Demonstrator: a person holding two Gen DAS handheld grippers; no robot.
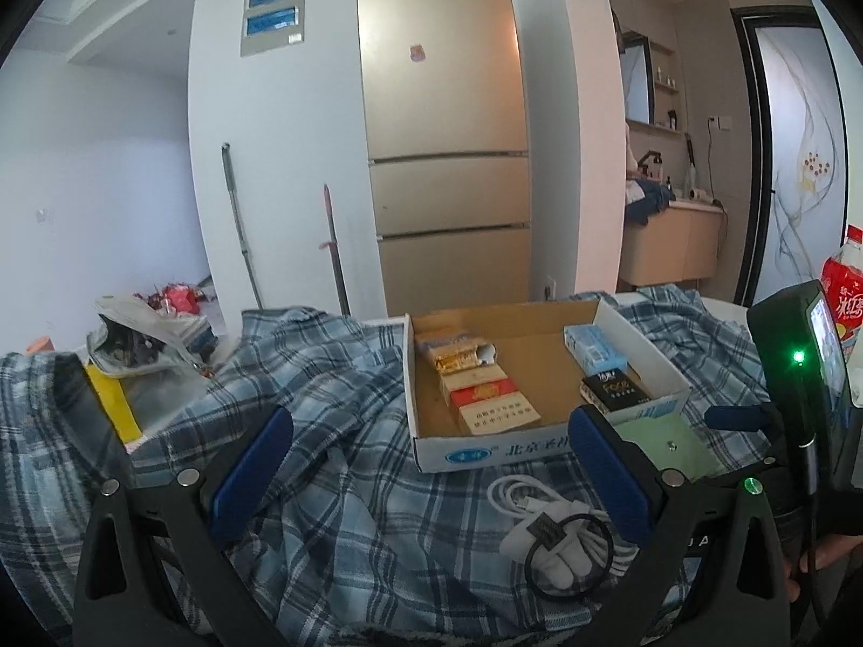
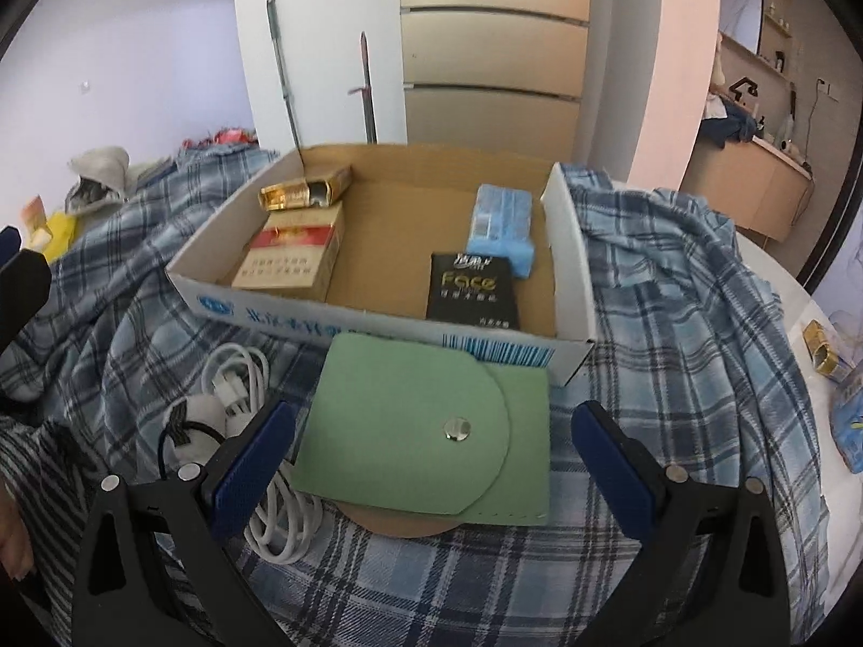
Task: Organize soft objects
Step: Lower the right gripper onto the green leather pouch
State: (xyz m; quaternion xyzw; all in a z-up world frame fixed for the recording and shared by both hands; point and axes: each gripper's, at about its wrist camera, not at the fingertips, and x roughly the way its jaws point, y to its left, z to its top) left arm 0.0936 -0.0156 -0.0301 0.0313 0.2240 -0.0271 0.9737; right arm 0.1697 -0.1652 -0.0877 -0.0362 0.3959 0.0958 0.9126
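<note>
My right tongs (image 2: 431, 458) hang spread and empty over the green pouch (image 2: 426, 431), which lies outside the box (image 2: 377, 318). Left tongs (image 1: 431, 480), also spread, hover by the cable (image 1: 545, 528). Packs are boxed; pouch and cable remain.

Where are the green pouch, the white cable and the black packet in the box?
green pouch (image 2: 399, 420), right wrist view, on its rounded flap.
white cable (image 2: 232, 377), right wrist view, on the upper loops of the coil.
black packet (image 2: 472, 291), right wrist view, on its printed front face.
</note>
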